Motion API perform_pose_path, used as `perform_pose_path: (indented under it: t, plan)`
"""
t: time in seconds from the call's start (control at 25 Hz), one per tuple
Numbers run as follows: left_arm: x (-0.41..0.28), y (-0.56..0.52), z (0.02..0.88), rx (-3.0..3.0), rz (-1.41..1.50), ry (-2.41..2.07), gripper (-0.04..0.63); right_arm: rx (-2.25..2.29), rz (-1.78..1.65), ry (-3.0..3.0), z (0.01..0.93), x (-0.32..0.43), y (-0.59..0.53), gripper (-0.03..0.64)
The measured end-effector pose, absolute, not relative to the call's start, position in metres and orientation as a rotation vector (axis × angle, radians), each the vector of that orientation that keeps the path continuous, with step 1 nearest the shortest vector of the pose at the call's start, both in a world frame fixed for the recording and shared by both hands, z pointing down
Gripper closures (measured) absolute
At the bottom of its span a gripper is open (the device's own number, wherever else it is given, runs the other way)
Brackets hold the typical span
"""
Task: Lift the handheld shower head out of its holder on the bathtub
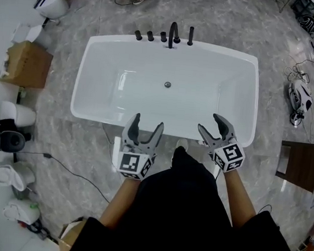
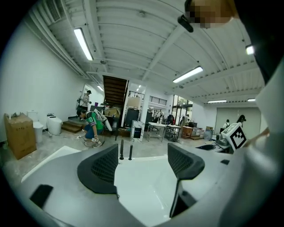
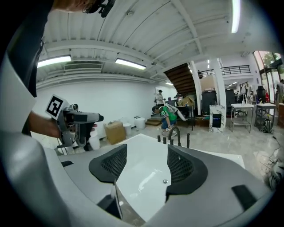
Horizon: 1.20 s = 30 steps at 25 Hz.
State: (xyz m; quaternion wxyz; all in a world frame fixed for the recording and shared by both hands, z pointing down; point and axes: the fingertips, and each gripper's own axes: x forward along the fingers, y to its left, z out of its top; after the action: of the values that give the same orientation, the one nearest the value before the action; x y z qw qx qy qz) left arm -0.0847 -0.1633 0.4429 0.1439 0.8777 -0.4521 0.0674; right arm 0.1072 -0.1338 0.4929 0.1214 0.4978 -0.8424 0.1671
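Note:
A white bathtub (image 1: 98,50) lies ahead of me, with black fittings along its far rim. The handheld shower head (image 1: 190,36) stands upright in its holder at the right end of that row, beside the curved spout (image 1: 173,32) and three knobs (image 1: 150,36). My left gripper (image 1: 147,124) hovers open and empty over the near rim. My right gripper (image 1: 209,124) is open and empty too, over the near rim further right. In the right gripper view the shower head (image 3: 188,139) shows as a thin black post past the open jaws. Two black posts (image 2: 126,150) show in the left gripper view.
A cardboard box (image 1: 26,62) and white toilets (image 1: 52,4) stand on the floor left of the tub. A dark wooden board (image 1: 299,163) and a white device (image 1: 299,97) with cables lie to the right. A person (image 3: 167,116) crouches beyond the tub's far end.

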Motion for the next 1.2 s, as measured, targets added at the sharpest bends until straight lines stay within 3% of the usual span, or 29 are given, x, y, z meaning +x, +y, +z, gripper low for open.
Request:
perform_pose_path:
  t: [0.48,1.2]
  plan:
    - [-0.040,-0.210,0.458,2.496,0.227,-1.267,0.272,1.463,0.537,-2.408,0.519,0.157,-0.193,0.365]
    - [-0.055,-0.268,0.504,2.421,0.218,-1.139,0.272,1.556,0.708,-2.409,0.548,0.143,-0.311,0.365]
